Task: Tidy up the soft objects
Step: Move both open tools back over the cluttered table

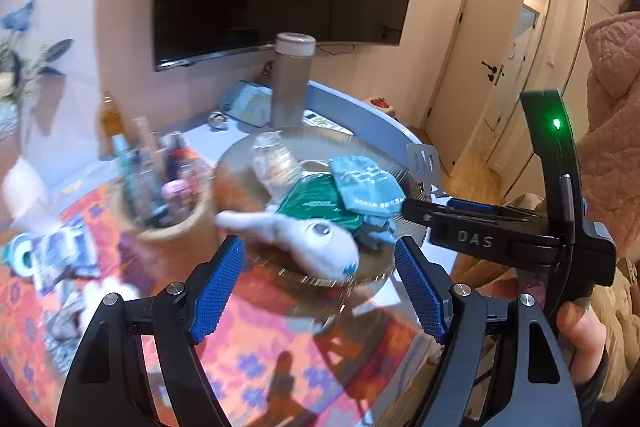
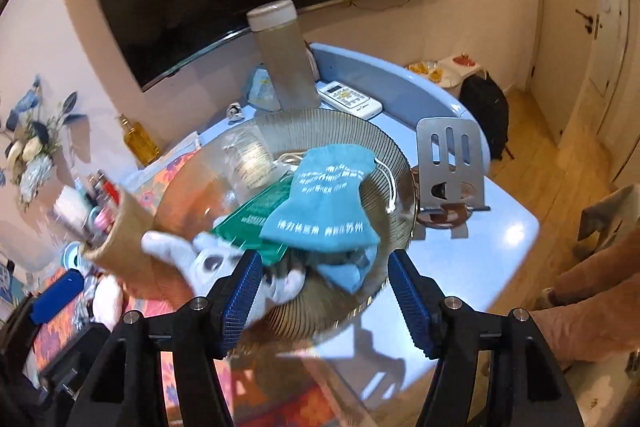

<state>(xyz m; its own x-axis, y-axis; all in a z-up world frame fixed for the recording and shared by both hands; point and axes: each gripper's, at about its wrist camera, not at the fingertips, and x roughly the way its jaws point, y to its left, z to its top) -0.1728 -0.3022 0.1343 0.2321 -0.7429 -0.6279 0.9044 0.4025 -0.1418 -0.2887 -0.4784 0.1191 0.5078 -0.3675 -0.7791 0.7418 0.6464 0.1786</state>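
A ribbed glass bowl point(image 1: 394, 171) point(image 2: 396, 151) on the table holds a white plush toy point(image 1: 320, 243) point(image 2: 208, 263), a teal drawstring pouch point(image 1: 362, 185) point(image 2: 328, 195), a green packet point(image 1: 316, 203) point(image 2: 256, 215) and a clear sachet point(image 1: 276, 159) point(image 2: 248, 155). My left gripper point(image 1: 320, 291) is open and empty, just in front of the bowl near the plush. My right gripper point(image 2: 326, 295) is open and empty over the bowl's near rim; it also shows in the left wrist view point(image 1: 408, 205) beside the bowl.
A tan cup of pens point(image 1: 172, 211) point(image 2: 116, 227) stands left of the bowl. A tall grey bottle point(image 1: 292, 79) point(image 2: 284, 55) and a remote point(image 2: 348, 99) are behind it. A metal stand point(image 2: 448, 163) is to the right. An orange patterned cloth point(image 1: 260, 339) covers the near table.
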